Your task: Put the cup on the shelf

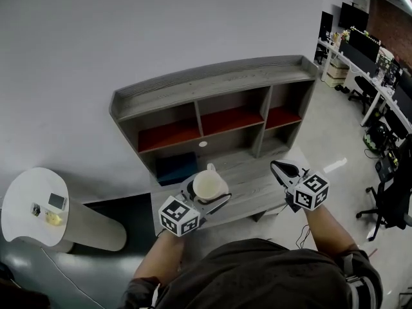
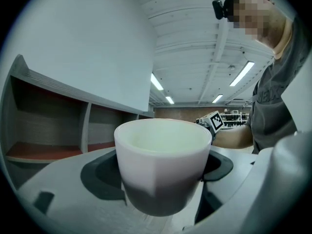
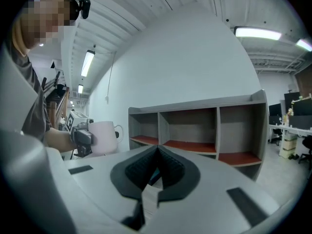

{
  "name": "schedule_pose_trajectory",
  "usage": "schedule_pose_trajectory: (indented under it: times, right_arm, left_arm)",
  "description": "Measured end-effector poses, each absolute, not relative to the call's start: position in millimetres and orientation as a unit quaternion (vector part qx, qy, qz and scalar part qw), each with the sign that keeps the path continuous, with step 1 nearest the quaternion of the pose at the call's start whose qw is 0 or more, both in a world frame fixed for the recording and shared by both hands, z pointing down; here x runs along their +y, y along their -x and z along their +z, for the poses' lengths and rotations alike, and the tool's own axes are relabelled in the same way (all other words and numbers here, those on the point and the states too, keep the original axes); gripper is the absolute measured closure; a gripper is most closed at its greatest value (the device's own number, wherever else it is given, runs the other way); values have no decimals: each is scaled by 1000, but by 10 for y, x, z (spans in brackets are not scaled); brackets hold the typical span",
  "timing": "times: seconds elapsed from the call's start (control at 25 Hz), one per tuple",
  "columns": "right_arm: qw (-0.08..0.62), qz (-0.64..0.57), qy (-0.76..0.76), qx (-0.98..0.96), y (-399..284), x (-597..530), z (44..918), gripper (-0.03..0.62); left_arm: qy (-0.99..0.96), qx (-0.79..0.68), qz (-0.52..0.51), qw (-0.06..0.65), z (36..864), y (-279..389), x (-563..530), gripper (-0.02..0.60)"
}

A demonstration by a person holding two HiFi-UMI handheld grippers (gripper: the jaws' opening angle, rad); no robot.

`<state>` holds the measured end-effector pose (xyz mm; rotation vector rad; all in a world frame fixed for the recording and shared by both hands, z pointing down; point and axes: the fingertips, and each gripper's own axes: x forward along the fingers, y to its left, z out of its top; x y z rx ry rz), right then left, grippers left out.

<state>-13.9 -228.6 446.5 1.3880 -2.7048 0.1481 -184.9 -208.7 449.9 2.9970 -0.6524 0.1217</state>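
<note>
Left claw (image 1: 207,197) clamped around white ceramic cup (image 2: 163,165), carried upright, apparently for level placement, facing grey wooden shelf with red-floored compartments (image 1: 212,82). Right claw (image 1: 282,169) closed, empty, held clear aside.

Dim pics, ceiling strip lights (image 3: 257,32) glare, fisheye edges.

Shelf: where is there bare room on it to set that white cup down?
All three red-floored compartments look bare. The grey ledge below shows open surface between the held cup and the right gripper. Its left end is crowded: a dark blue box sits under the left compartment.
</note>
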Motion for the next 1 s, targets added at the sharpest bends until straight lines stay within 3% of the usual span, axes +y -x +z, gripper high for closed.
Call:
schedule_pose_trajectory:
  times: [1.0]
  right_arm:
    - [38, 29, -326, -944, -1310, -4036, 4442, 602]
  left_arm:
    - [-930, -359, 66, 37, 4517, 280, -3764, 152]
